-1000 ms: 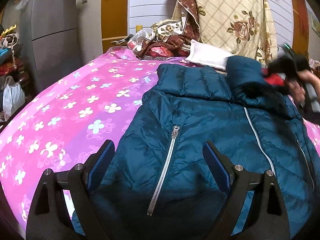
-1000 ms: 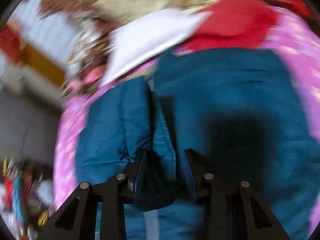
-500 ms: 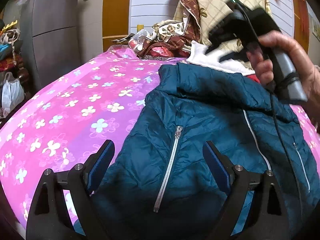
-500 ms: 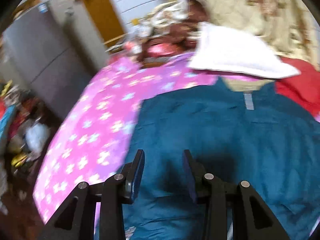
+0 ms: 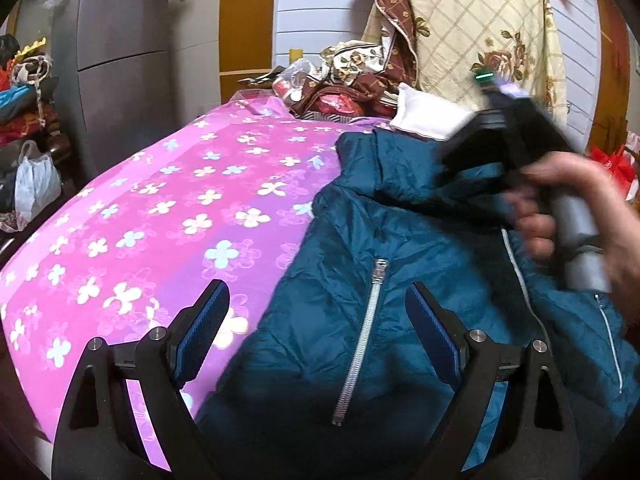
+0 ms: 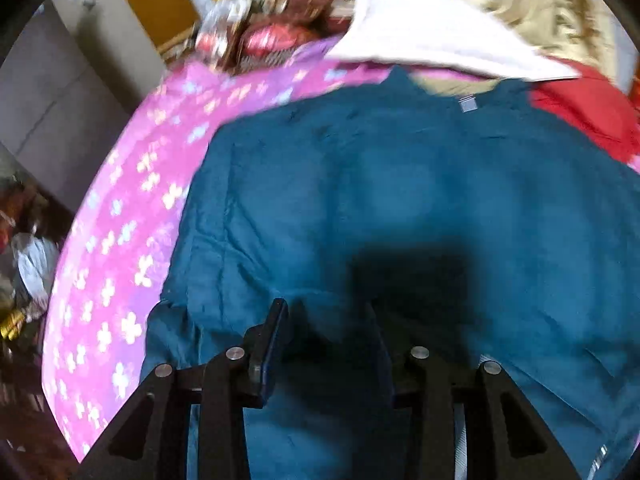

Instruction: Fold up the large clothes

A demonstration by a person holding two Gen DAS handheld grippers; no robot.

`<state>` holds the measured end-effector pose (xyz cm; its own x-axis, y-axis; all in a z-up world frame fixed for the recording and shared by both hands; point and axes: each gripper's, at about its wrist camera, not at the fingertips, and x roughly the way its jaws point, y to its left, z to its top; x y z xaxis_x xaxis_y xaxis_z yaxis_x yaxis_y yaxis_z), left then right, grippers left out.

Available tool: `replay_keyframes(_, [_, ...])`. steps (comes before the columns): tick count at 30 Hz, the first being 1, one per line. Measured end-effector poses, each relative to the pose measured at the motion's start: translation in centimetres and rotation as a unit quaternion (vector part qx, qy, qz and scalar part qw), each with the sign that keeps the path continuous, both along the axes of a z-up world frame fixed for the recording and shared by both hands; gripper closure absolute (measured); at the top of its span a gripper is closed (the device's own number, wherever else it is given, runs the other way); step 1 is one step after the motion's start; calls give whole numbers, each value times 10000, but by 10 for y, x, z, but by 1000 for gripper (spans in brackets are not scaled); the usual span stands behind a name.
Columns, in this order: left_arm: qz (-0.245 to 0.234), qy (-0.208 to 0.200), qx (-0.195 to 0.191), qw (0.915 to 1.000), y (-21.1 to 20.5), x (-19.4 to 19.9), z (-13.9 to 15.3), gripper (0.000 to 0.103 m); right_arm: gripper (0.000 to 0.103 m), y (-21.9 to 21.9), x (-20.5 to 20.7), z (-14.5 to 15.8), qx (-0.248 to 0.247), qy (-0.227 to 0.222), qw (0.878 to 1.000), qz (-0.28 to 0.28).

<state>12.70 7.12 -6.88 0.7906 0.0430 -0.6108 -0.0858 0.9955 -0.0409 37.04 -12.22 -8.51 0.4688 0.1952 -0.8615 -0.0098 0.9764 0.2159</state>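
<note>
**Teal jacket spread on the flowered bed, both tongs over it**

At the left, the pink flowered bedspread covers the bed. The left gripper hangs wide open with nothing between its blue pads, one finger over the bedspread, the other over the teal puffer jacket. The jacket lies front-up on the right half of the bed, its silver pocket zipper running between the fingers. Beyond its collar sits a white pillow. Farther right, blurred, a hand holds the right gripper above the jacket; its fingers stand partly apart, gripping nothing, with teal fabric below
</note>
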Motion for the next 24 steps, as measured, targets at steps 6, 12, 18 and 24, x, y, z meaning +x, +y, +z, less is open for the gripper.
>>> replay_keyframes(6, [139, 37, -148, 9998, 19, -5, 5, 13, 63, -87, -114, 44, 186, -361, 9983, -421])
replay_keyframes(12, [258, 354, -408, 9982, 39, -19, 2, 13, 55, -184, -254, 46, 73, -338, 9915, -1252])
replay_keyframes(18, [233, 961, -528, 9937, 59, -42, -10, 13, 54, -256, -354, 2, -35, -165, 9790, -2031])
replay_keyframes(24, [190, 1454, -836, 9857, 87, -41, -22, 13, 53, -284, -381, -25, 375, -116, 9737, -2245])
